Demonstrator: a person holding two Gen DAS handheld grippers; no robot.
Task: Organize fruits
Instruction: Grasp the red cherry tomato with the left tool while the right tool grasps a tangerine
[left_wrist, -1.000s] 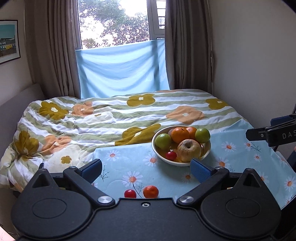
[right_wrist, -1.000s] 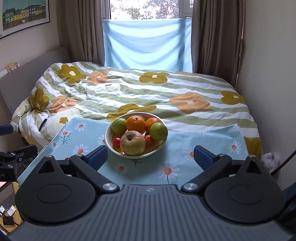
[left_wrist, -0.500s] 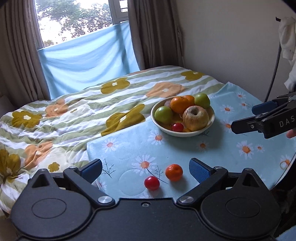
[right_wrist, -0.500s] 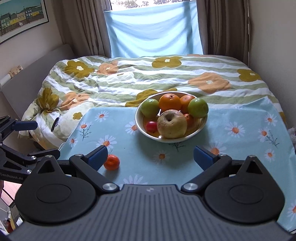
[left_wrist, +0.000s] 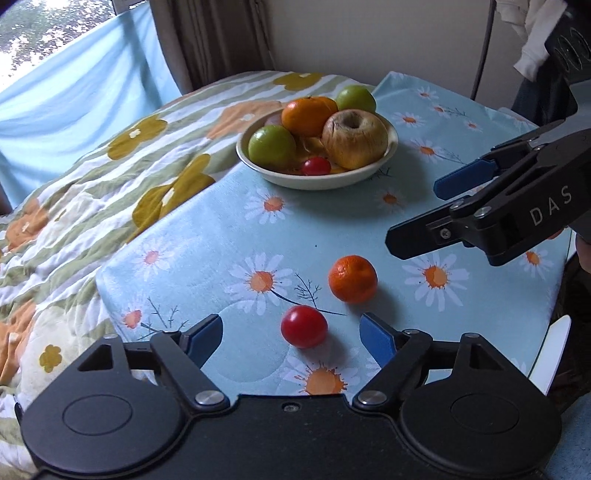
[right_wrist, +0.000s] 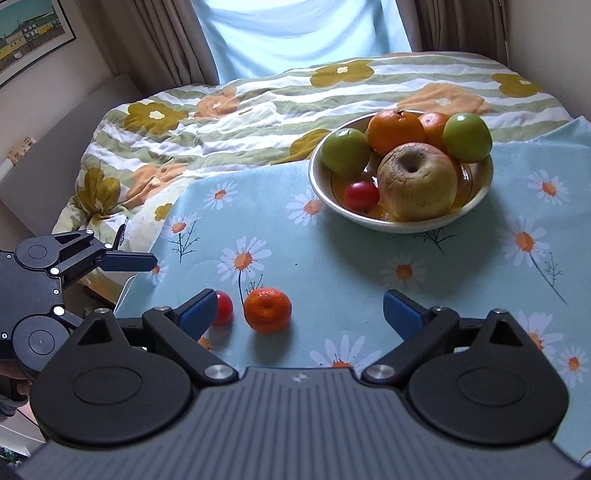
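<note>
A small red tomato (left_wrist: 304, 326) and a small mandarin (left_wrist: 352, 278) lie loose on the light blue daisy cloth (left_wrist: 332, 221). A cream bowl (left_wrist: 384, 157) farther back holds green fruits, oranges, a wrinkled yellow apple (left_wrist: 355, 139) and another red tomato. My left gripper (left_wrist: 291, 334) is open, its fingers on either side of the loose tomato, just short of it. My right gripper (right_wrist: 299, 308) is open and empty above the cloth, with the mandarin (right_wrist: 267, 309) between its fingers and the tomato (right_wrist: 223, 307) partly behind its left finger.
The cloth covers a table beside a bed with a flowered striped quilt (right_wrist: 258, 99). The table's left edge (right_wrist: 162, 236) drops off toward the bed. Curtains and a blue sheet hang at the window. Clothes hang on the wall at the right (left_wrist: 535, 40).
Both grippers moved forward and down toward the cloth. The loose tomato and mandarin now sit close in front of the fingers; the bowl looks nearer.
</note>
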